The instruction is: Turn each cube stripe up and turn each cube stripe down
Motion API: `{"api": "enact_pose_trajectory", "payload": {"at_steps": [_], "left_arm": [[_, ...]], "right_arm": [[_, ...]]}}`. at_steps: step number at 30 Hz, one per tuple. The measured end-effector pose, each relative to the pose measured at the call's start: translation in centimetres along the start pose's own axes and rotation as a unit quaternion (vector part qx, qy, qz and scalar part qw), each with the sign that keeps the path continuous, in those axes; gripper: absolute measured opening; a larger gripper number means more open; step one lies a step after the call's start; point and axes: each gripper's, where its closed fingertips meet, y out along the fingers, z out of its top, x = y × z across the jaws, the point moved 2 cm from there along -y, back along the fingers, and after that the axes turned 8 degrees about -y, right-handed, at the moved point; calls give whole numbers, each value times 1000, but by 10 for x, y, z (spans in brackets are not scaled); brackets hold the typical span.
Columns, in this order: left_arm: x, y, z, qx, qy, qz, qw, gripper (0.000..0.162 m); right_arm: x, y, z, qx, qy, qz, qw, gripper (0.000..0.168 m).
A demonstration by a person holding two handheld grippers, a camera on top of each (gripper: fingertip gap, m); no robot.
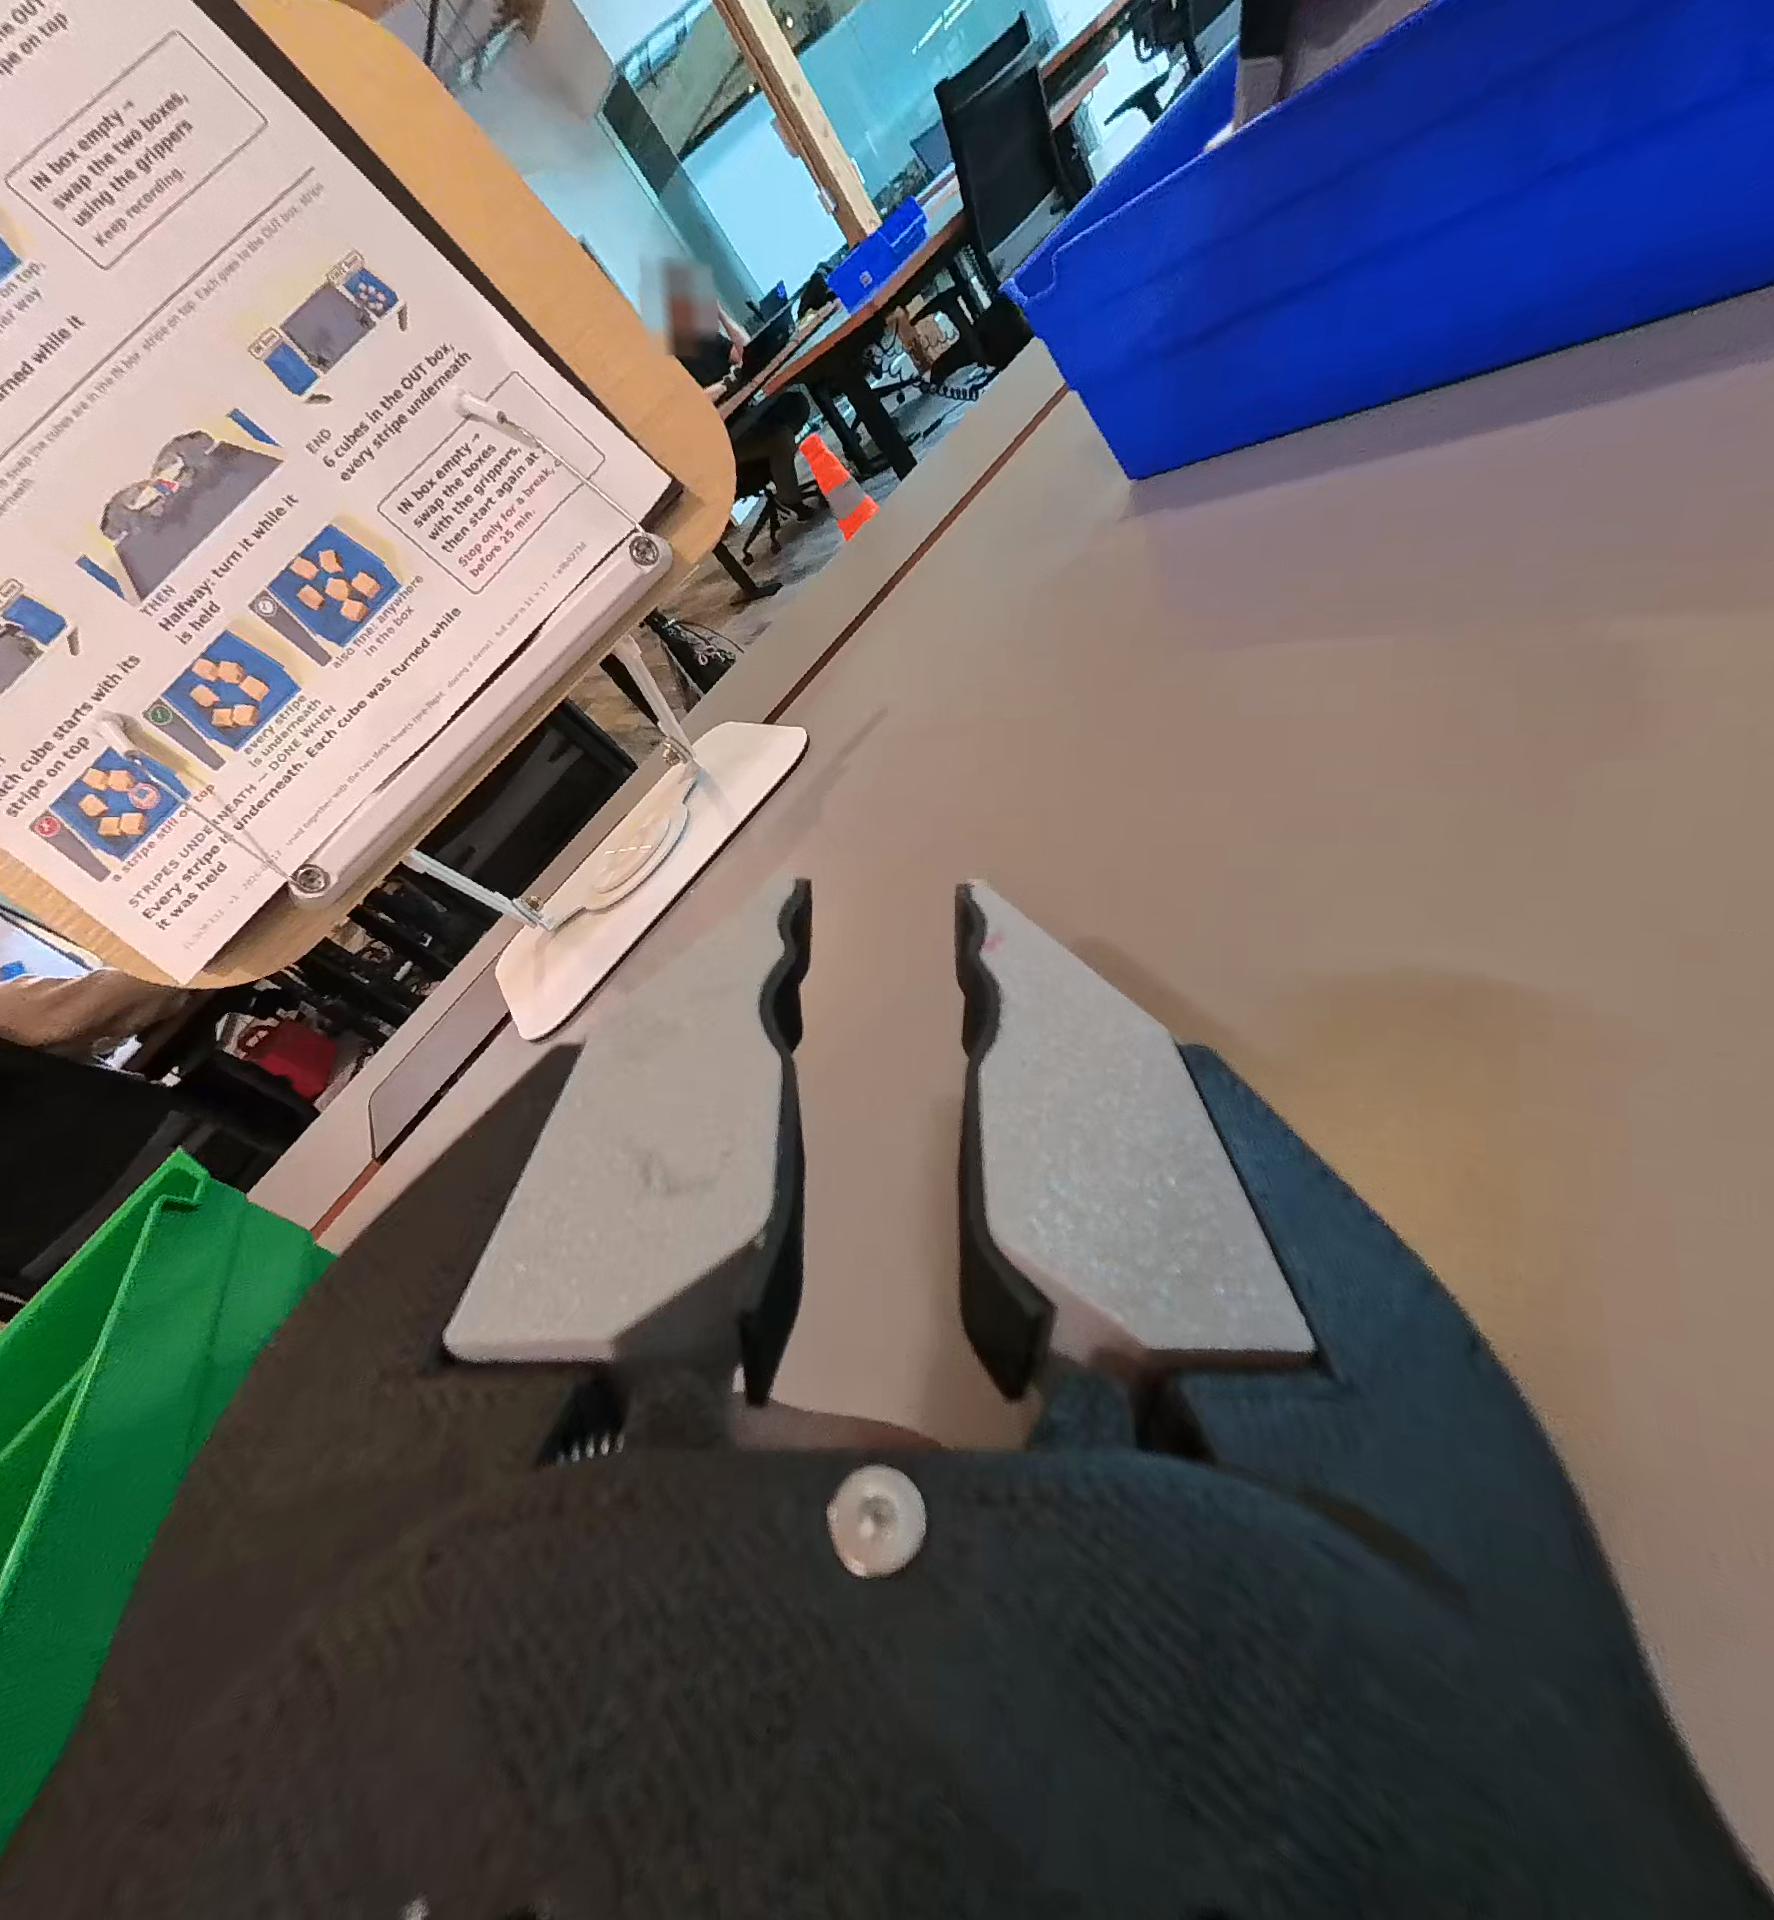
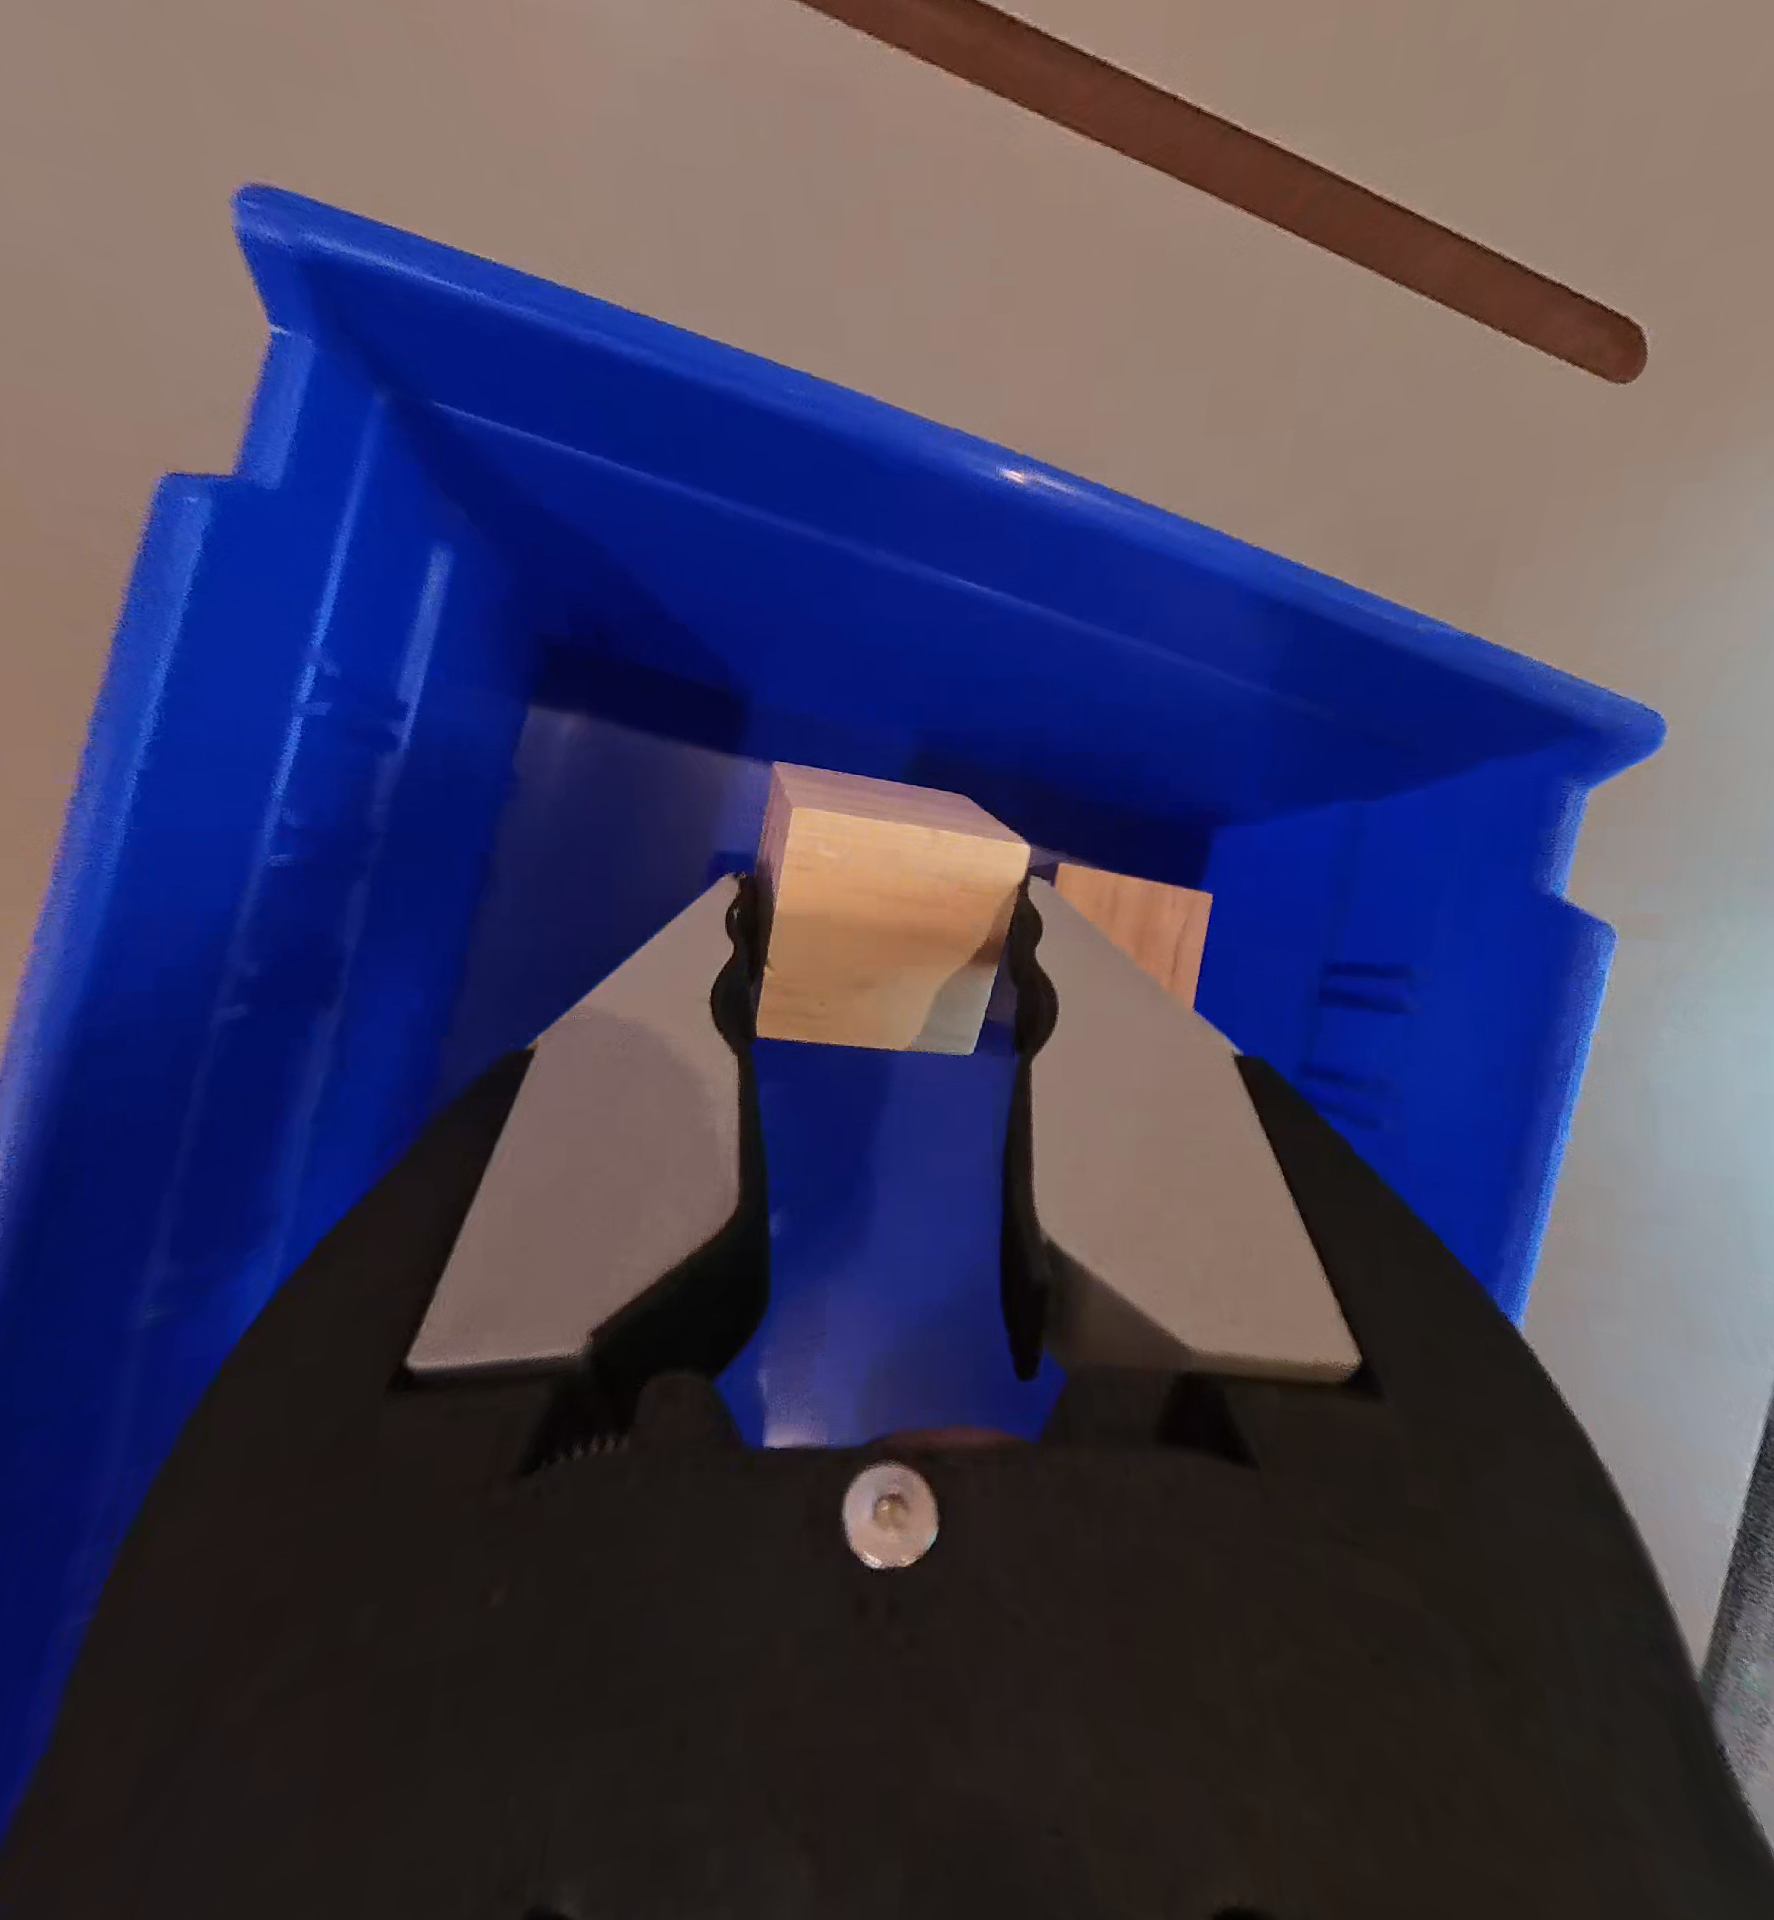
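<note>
While clamped on a pale wooden cube (image 2: pixel 888 914) inside the blue bin (image 2: pixel 363 790), right tool (image 2: pixel 878 940) held over the bin floor, its black pads touching both cube sides. Second wooden cube (image 2: pixel 1137 925) just right, against the far wall. Left tool (image 1: pixel 883 935) apart and holding nothing, low over the smooth beige counter (image 1: pixel 1278 831). Instruction sheet (image 1: pixel 187 468) on a white stand (image 1: pixel 654 862) far left, green bin (image 1: pixel 83 1455) near left, another blue bin (image 1: pixel 1434 260) far right. Office desks beyond.

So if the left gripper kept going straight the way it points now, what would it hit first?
Probably nothing soon: the left gripper, open and empty, points along bare tabletop. The white stand base lies left of its line, the blue bin right; depth is unclear.
</note>
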Motion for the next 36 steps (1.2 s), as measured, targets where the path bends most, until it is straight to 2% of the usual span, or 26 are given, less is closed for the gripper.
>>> {"api": "enact_pose_trajectory", "payload": {"at_steps": [14,17,21,24,28,30,32,34,36], "left_arm": [[2,0,0,-5,-3,-7,1000,25],[3,1,-4,-21,-39,-20,999,28],[-7,-3,1,-13,-92,-18,996,28],[-8,-5,5,-4,-107,-23,994,28],[-6,-5,3,-8,-89,-21,996,28],[-3,-6,2,-10,-84,-24,996,29],[2,-13,13,11,-105,-42,993,28],[3,-33,40,48,-131,-71,988,29],[-13,-60,65,70,-135,-75,985,30]], "right_arm": [[-10,37,-16,-55,2,-2,998,47],[-13,22,-4,-36,9,6,999,56],[-24,-37,33,57,-23,-34,998,61],[-70,-87,59,141,-62,-19,988,62],[-170,-131,75,253,-104,80,959,60],[-218,-135,74,289,-118,130,941,60],[-265,-136,74,347,-128,193,909,57],[-302,-134,72,399,-121,251,873,54],[-323,-120,65,413,-119,280,858,52]]}}
